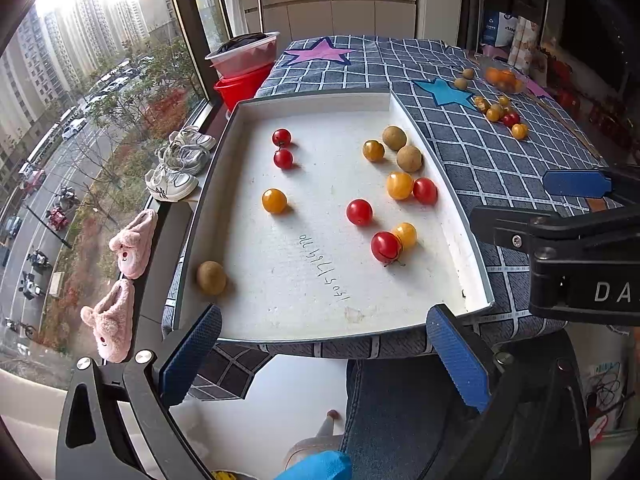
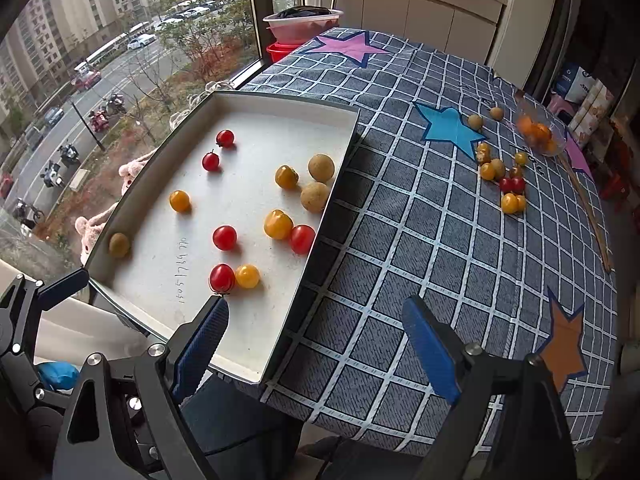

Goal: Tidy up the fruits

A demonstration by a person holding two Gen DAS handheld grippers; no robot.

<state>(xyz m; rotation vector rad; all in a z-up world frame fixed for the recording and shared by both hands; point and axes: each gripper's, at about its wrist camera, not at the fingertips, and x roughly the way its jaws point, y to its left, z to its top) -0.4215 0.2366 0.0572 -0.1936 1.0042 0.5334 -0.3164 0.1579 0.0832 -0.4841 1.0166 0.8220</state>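
Note:
A white tray on the checked tablecloth holds several red and yellow cherry tomatoes and three brown round fruits; one brown fruit lies at its near left wall. The tray also shows in the right wrist view. A loose pile of small fruits lies on the cloth at the far right. My left gripper is open and empty at the tray's near edge. My right gripper is open and empty, straddling the tray's near right corner; it shows in the left wrist view.
A clear bowl of oranges stands at the far right of the table. Red and pink basins sit by the window at the far left. The table's near edge is just below both grippers. Shoes and slippers lie on the sill.

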